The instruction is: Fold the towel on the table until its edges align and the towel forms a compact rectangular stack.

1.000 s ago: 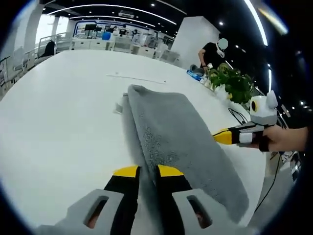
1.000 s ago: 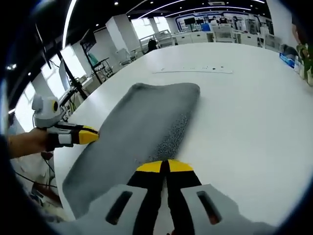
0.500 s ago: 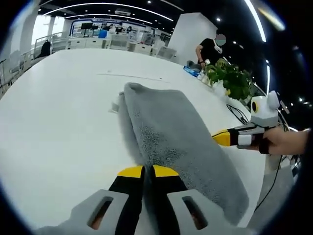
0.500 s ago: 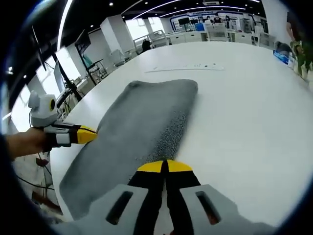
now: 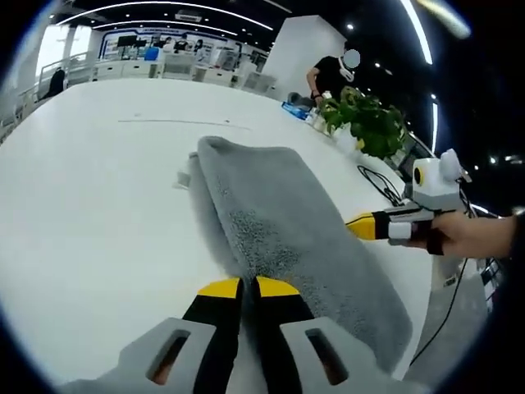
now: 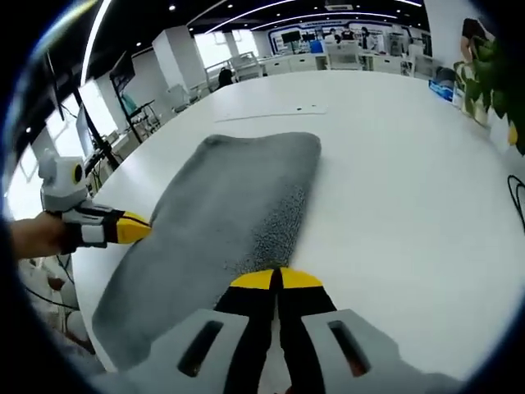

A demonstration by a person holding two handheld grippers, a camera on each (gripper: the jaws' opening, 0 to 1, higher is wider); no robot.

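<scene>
A grey towel [image 5: 287, 222], folded into a long band, lies flat on the white table [image 5: 90, 197]. My left gripper [image 5: 246, 289] sits at the band's near end, its yellow-tipped jaws shut on the towel's edge. My right gripper [image 5: 367, 226], held by a hand, touches the towel's right edge. In the right gripper view the towel [image 6: 221, 213] runs away from my right gripper [image 6: 276, 281], whose jaws are shut on its near edge. The left gripper [image 6: 127, 230] meets the towel's left edge there.
A potted plant [image 5: 361, 123] and a standing person [image 5: 328, 78] are at the table's far right, with a black cable [image 5: 381, 185] nearby. A thin strip [image 6: 271, 113] lies beyond the towel. The table edge [image 6: 82, 246] runs close behind the left gripper.
The left jaws have drawn closer together on the towel edge. Both cameras have shifted slightly; the towel lies as before.
</scene>
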